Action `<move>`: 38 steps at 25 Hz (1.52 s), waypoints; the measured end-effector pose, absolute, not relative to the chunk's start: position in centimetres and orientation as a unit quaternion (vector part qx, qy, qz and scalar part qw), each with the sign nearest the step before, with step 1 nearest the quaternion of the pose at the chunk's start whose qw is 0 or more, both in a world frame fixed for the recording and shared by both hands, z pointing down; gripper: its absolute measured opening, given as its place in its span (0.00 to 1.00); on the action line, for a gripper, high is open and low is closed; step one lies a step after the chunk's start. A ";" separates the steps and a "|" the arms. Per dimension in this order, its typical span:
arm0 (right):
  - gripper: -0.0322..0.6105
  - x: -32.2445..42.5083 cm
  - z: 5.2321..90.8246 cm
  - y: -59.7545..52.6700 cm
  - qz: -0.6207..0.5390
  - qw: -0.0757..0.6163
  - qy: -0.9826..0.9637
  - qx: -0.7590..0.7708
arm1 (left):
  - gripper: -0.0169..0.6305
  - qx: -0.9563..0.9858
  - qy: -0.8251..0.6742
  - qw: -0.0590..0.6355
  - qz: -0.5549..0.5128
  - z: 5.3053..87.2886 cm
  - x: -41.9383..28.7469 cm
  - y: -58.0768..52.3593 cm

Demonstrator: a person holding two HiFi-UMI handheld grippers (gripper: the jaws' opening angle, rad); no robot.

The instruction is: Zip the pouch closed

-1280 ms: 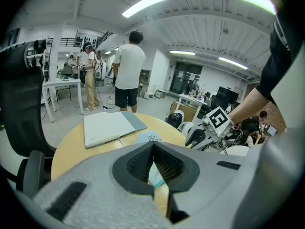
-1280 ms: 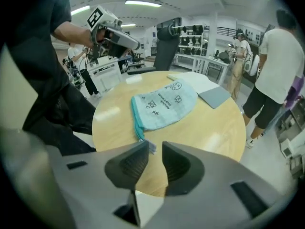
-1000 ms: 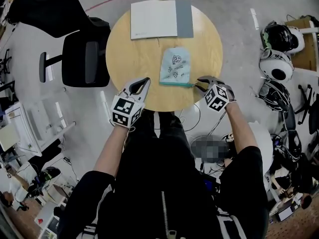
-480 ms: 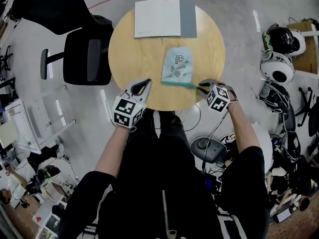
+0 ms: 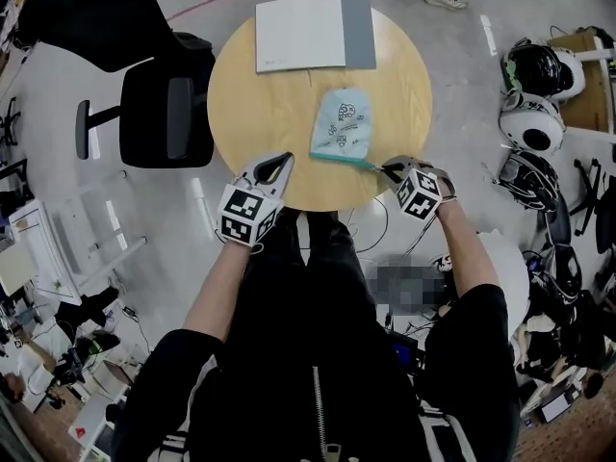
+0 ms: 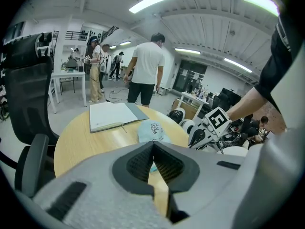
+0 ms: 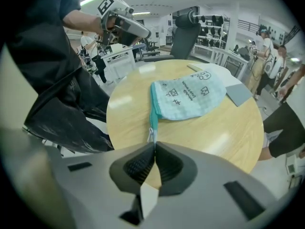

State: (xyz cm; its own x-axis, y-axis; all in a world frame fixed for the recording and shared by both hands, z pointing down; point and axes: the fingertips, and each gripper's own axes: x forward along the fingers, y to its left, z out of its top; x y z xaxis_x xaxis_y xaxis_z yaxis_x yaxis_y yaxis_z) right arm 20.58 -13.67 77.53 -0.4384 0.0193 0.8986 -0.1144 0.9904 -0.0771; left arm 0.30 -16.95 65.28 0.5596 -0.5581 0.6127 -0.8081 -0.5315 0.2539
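A busy workshop, people standing about beyond a round wooden tabletop [image 5: 260,114] with an open notebook [image 5: 300,35] at its far edge. The pale blue pouch [image 5: 342,123] lies right of the middle, its teal zipper [image 7: 153,109] running along the side nearest the person. Over the last second very little has moved. The pouch sits almost where it did, and the right claw [image 5: 385,168] stays by the near right edge, pressed shut on the small zipper pull [image 7: 151,136], which now stands just clear of the pouch's near right corner with the tab drawn out straight. From here the teal line looks joined along its whole length, so I'd judge the slider has reached the end of its run and the closing is done or nearly so. The left claw [image 5: 284,157] hangs at the near left edge, well apart from the pouch, its jaws together with nothing in them.
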 end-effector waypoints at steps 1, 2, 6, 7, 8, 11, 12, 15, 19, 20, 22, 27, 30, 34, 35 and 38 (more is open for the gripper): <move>0.06 20.5 77.1 -13.7 0.068 0.525 -0.848 0.034 | 0.04 0.843 -0.404 0.264 0.236 65.2 0.2 -16.9; 0.06 20.3 76.6 -13.7 0.074 0.519 -0.850 0.042 | 0.04 0.844 -0.403 0.263 0.235 65.2 0.1 -16.9; 0.06 19.4 74.2 -14.2 0.095 0.498 -0.859 0.074 | 0.04 0.849 -0.399 0.257 0.231 64.6 -0.3 -16.8; 0.06 19.2 73.6 -14.3 0.100 0.496 -0.859 0.080 | 0.04 0.851 -0.397 0.255 0.230 64.4 -0.5 -16.9; 0.06 18.9 73.1 -14.4 0.107 0.494 -0.859 0.085 | 0.04 0.853 -0.395 0.253 0.229 64.2 -0.6 -16.9; 0.06 17.5 71.0 -14.9 0.117 0.481 -0.863 0.100 | 0.04 0.859 -0.390 0.243 0.226 63.5 -1.2 -17.2; 0.06 16.9 70.2 -15.0 0.117 0.476 -0.865 0.105 | 0.04 0.861 -0.388 0.239 0.224 63.1 -1.4 -17.2; 0.06 15.2 67.8 -15.4 0.122 0.464 -0.869 0.123 | 0.04 0.869 -0.382 0.225 0.218 61.7 -1.9 -17.5; 0.06 13.2 64.7 -16.4 0.147 0.443 -0.870 0.160 | 0.04 0.879 -0.378 0.204 0.207 59.5 -2.6 -18.5; 0.06 12.8 63.9 -16.7 0.151 0.436 -0.871 0.169 | 0.04 0.881 -0.378 0.197 0.204 58.9 -2.6 -18.8; 0.06 12.0 62.3 -17.4 0.155 0.422 -0.874 0.185 | 0.04 0.886 -0.378 0.184 0.196 57.8 -2.8 -19.5; 0.06 9.6 58.5 -19.1 0.164 0.390 -0.879 0.221 | 0.04 0.897 -0.375 0.154 0.180 54.8 -3.3 -20.8; 0.06 8.5 56.7 -20.1 0.161 0.378 -0.881 0.235 | 0.04 0.903 -0.369 0.135 0.170 53.2 -3.3 -21.5; 0.06 7.1 54.2 -20.8 0.184 0.351 -0.883 0.253 | 0.04 0.914 -0.355 0.110 0.163 51.4 -2.9 -22.4; 0.06 6.8 53.7 -20.9 0.192 0.344 -0.882 0.257 | 0.04 0.916 -0.351 0.104 0.163 51.0 -2.7 -22.5; 0.06 6.1 52.4 -20.8 0.209 0.327 -0.882 0.268 | 0.04 0.923 -0.339 0.092 0.160 50.5 -2.3 -22.6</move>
